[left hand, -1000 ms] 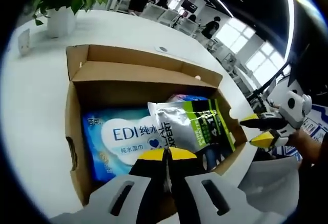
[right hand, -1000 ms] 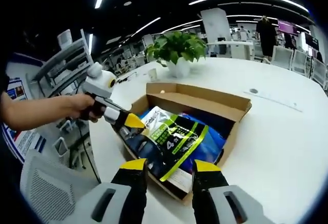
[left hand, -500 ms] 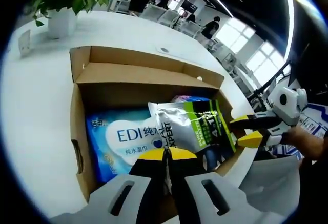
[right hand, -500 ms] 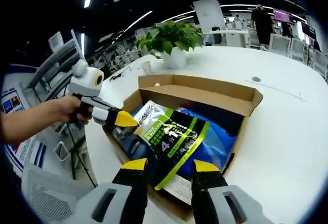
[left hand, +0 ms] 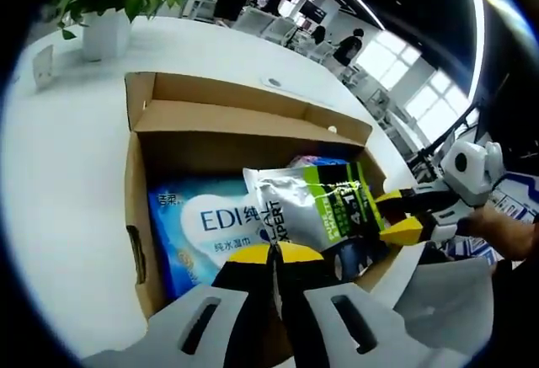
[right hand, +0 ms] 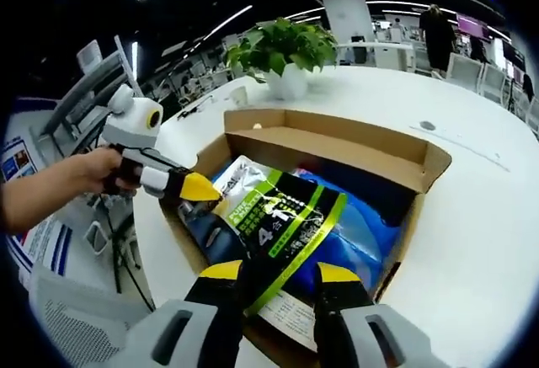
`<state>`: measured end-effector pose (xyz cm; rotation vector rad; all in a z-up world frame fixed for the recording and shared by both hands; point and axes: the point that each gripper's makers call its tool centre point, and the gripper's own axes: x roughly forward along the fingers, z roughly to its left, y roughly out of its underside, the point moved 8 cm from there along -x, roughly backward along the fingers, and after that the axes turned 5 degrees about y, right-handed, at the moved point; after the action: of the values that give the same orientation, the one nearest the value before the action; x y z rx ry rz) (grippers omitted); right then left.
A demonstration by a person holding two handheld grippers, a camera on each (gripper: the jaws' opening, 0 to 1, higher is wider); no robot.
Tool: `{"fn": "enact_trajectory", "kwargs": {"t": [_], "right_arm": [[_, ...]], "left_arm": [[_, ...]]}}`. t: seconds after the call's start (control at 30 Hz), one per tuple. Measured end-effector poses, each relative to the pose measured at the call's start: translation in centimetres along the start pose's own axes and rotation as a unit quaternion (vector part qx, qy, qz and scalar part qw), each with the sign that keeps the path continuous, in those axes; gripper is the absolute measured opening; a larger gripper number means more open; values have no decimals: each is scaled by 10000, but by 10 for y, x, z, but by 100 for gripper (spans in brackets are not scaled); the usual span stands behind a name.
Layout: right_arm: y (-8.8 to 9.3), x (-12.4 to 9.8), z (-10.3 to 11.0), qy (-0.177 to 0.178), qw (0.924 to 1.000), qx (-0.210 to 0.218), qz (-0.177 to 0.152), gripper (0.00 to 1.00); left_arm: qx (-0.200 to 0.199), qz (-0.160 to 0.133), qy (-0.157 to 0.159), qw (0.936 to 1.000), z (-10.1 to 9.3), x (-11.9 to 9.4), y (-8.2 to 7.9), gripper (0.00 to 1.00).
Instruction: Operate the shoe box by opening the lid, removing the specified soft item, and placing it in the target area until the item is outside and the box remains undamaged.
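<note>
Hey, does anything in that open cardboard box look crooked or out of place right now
The silver and green pouch lies askew on top of the blue wet wipes pack, one end raised toward the cardboard box edge. The box itself looks undamaged.

My left gripper [left hand: 271, 254] has its yellow-tipped fingers [left hand: 244, 254] pressed together with no gap; in the right gripper view my hand [right hand: 93, 174] holds it pointing inward. My right gripper [right hand: 280, 273] has its fingers [right hand: 221, 271] spread apart, and in the left gripper view it reaches in from the right side.
</note>
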<state>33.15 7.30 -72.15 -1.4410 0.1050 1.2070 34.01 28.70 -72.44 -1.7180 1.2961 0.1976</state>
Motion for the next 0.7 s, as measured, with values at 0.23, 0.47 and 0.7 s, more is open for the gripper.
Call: {"fn": "enact_trajectory", "kwargs": {"t": [0.23,0.47,0.7], "right_arm": [[2,7,2,-89,9999,22,112,28],[-2,6,3,-169,9996,231,-7,22],[-4,1,1,-28,9998,160,-129,6]], "left_arm": [[28,12,12,10000,-1,0,0,0],[85,-9,24,10000,-3,-1,-2,0],[87,-122,17,9999,-8,-4,-4,0]]}}
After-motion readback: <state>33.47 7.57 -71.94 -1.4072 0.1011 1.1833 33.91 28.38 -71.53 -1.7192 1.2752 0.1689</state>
